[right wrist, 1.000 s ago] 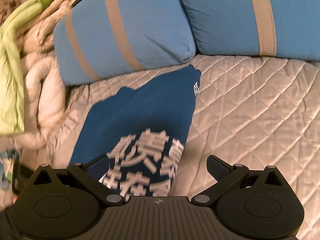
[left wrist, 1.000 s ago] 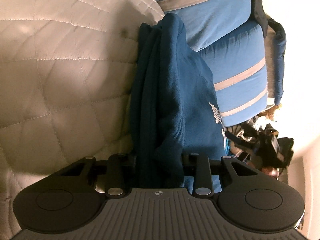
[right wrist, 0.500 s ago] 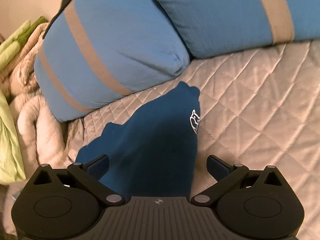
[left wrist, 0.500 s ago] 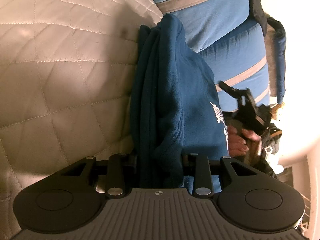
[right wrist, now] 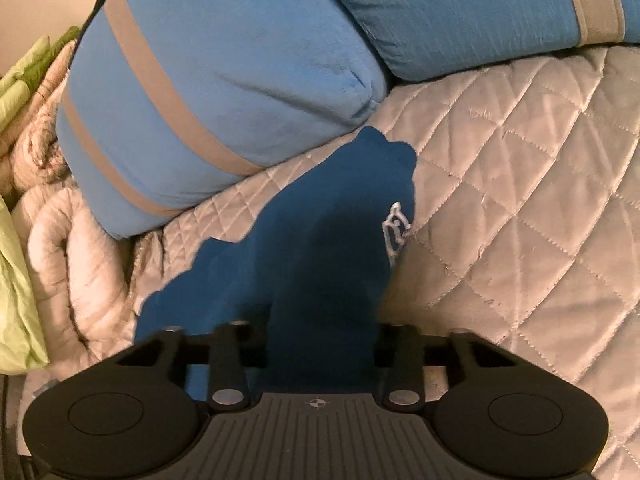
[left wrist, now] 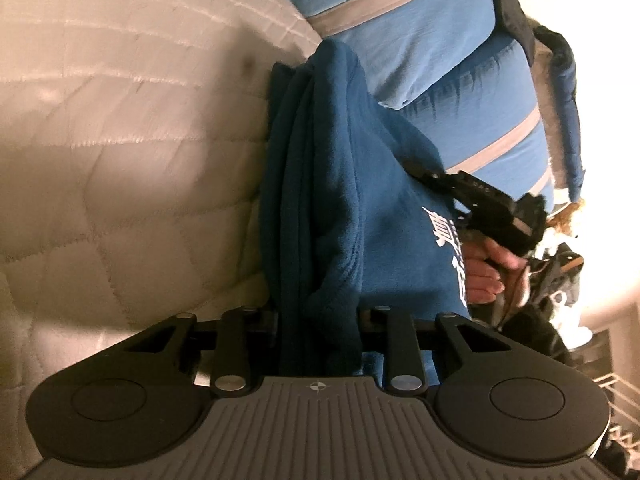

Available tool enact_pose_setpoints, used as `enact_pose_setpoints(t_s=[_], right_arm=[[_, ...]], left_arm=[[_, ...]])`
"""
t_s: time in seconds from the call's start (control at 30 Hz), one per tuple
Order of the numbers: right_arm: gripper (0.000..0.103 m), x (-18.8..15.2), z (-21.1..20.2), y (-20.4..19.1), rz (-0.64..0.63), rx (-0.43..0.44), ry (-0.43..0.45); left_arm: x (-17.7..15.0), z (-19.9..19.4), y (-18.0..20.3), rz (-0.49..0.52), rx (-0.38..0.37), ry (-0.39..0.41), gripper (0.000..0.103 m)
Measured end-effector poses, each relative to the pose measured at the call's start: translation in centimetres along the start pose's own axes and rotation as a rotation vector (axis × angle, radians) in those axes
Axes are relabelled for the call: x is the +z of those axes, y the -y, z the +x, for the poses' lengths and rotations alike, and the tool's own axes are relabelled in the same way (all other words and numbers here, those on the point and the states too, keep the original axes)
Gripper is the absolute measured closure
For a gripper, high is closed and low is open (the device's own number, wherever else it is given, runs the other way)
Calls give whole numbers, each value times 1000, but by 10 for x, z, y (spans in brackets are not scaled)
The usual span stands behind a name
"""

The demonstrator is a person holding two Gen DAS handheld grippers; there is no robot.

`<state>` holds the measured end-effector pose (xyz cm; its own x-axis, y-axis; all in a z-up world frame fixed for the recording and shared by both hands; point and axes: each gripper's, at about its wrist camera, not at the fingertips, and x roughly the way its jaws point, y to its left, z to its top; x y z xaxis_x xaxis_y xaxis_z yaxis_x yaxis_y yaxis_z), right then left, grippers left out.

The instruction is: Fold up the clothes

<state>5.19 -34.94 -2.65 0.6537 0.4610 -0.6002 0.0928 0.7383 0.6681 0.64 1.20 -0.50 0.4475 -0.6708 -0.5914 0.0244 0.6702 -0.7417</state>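
Both grippers clamp the blue garment [right wrist: 320, 264], which lies on the quilt [right wrist: 520, 200] at frame centre. Left gripper [left wrist: 318, 320] jaws have just tightened; right gripper [right wrist: 320, 340] jaws have just closed onto the fabric.

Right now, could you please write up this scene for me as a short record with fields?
surface: quilted bedspread
garment: dark blue top, white print, bunched, lying on the bedspread
pillows: two blue pillows with grey stripes, behind the top
left hand-held gripper: shut on a thick fold of the top; jaws have just been closing
right hand-held gripper: shut on the top's near edge; jaws have just been closing
beside bed: pale rolled blanket, green cloth
fold: not finished
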Motion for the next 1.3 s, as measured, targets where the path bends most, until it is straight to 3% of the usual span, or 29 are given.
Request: enact_pose_setpoints(t_s=[0.17,0.27,0.5,0.67,0.87,0.93,0.97,1.0,1.03,1.07,1.3], right_arm=[[79,7,-33,-36,-135,-13,46],[79,16,-59,-57,-193,-28,71],[79,20,-100,-62,-239,-95,88],[79,14,-95,-67,-229,-103,98],[79,30,-64,-126,-324,19,102],[78,37,-53,-156,-398,79,144],[72,37,-45,-172,-466,72,177],[50,36,-38,-185,-531,31,207],[14,33,-29,-196,-586,-41,227],[1,28,-24,-203,-632,-91,232],[0,-12,-30,-196,-750,-240,172]], left_arm=[[0,-12,28,80,44,33,76],[0,-15,43,98,12,50,76],[-5,-20,64,152,-29,55,77],[-2,-30,60,160,23,90,77],[22,-101,52,166,90,271,76],[31,-120,60,278,210,369,68],[34,-124,63,337,312,417,60],[39,-124,63,363,428,439,50],[42,-124,62,367,489,440,47],[44,-124,60,364,519,438,45],[24,-118,53,360,527,411,36]])
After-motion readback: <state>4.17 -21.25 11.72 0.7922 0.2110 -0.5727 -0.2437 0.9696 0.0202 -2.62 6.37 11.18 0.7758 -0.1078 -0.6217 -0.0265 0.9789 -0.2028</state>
